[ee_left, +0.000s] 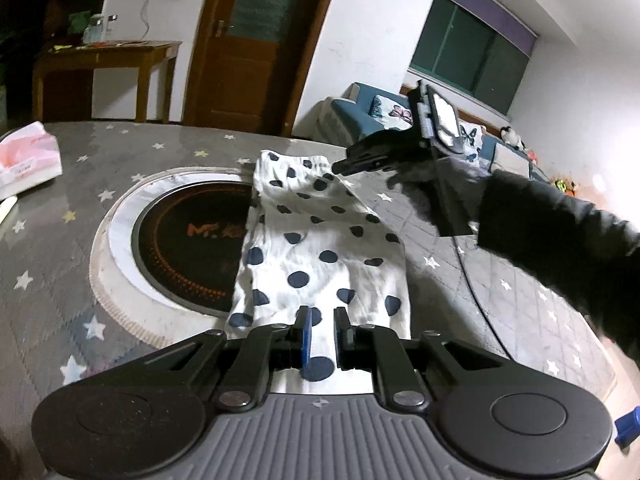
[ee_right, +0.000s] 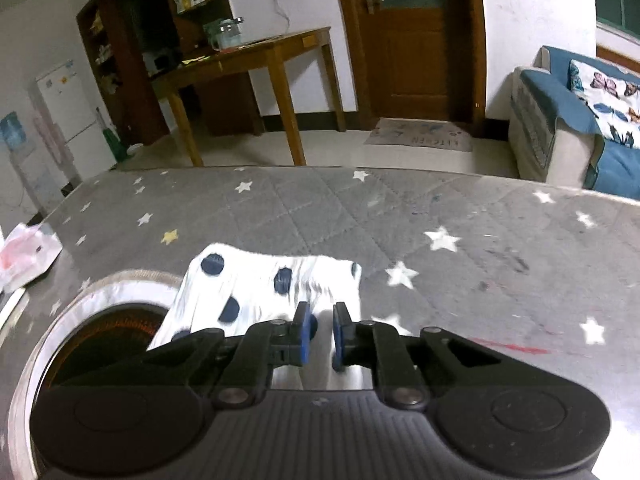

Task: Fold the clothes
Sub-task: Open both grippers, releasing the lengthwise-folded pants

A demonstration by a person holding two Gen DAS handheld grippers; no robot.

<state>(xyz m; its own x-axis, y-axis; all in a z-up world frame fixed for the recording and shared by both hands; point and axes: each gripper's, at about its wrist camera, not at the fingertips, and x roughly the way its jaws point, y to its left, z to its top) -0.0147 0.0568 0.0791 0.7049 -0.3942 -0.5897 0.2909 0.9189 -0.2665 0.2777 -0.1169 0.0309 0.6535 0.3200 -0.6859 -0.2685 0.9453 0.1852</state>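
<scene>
The polka-dot cloth [ee_left: 320, 248] lies on the table [ee_left: 60, 248], spread as a long narrow strip that runs away from the near edge and partly covers the round burner [ee_left: 180, 248] set into the tabletop. It looks already folded lengthwise once — the sides are fairly straight, though the far end is rumpled and one corner there is lifted. The left hand-held gripper [ee_left: 323, 334] sits at the near end with its jaws drawn narrow; white fabric shows between the blue pads, and I judge it is pinching that hem. The right hand-held gripper [ee_left: 340, 167], carried by a dark-sleeved arm [ee_left: 560, 248], reaches to the far corner, its tip touching the raised cloth; from its own camera the jaws stand close together over the fabric [ee_right: 280, 280], and it looks to be nipping the edge, though blur makes that less than certain. So the job seems midway — the strip is made, both ends are in hand, and what is left, by my guess, is bringing one end over the other and smoothing the packet flat. A tissue pack [ee_left: 28, 160] sits well apart at the left.
</scene>
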